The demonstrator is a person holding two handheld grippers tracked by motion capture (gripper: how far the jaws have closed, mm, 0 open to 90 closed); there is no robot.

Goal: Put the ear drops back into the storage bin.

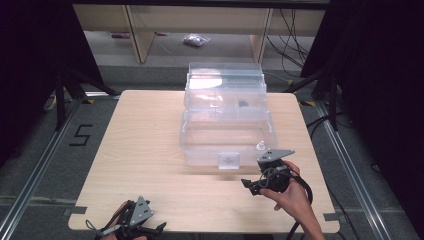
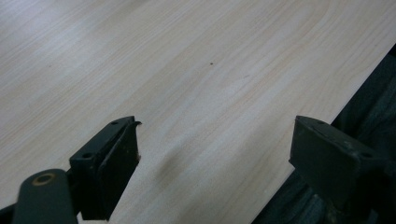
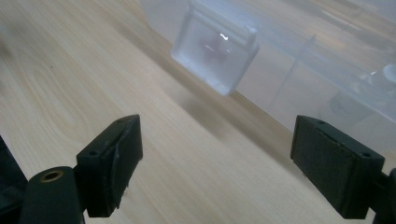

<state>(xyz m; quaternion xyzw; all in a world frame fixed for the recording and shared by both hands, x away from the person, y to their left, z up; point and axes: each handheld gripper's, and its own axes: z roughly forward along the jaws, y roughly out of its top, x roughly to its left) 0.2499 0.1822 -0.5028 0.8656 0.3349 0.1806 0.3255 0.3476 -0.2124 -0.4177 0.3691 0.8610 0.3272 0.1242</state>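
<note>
Table (image 1: 150, 150): light wood top, seen from above; grey floor around it, a "5" mark (image 1: 81, 135) on the floor to the left.
Clear box (image 1: 227, 120): transparent plastic, lid open and standing up at the back, sits at the table's middle-right toward the far edge. A clear latch (image 1: 229, 160) hangs on its near wall.
Box contents: a small dark item (image 1: 243, 103) in the rear section; a small white-capped bottle (image 1: 260, 145) at the near right corner. Too small to tell more.
Left gripper (image 1: 150, 231): at the table's near edge, held low in the person's left hand (image 1: 117, 216). Jaws spread wide, nothing between them; bare wood beneath in its own view.
Right gripper (image 1: 251, 185): just in front of the box's near right corner, held in the right hand (image 1: 292, 197). Jaws wide apart, empty.
Right gripper view: latch (image 3: 215, 51) straight ahead, close, apart from both jaws.
</note>
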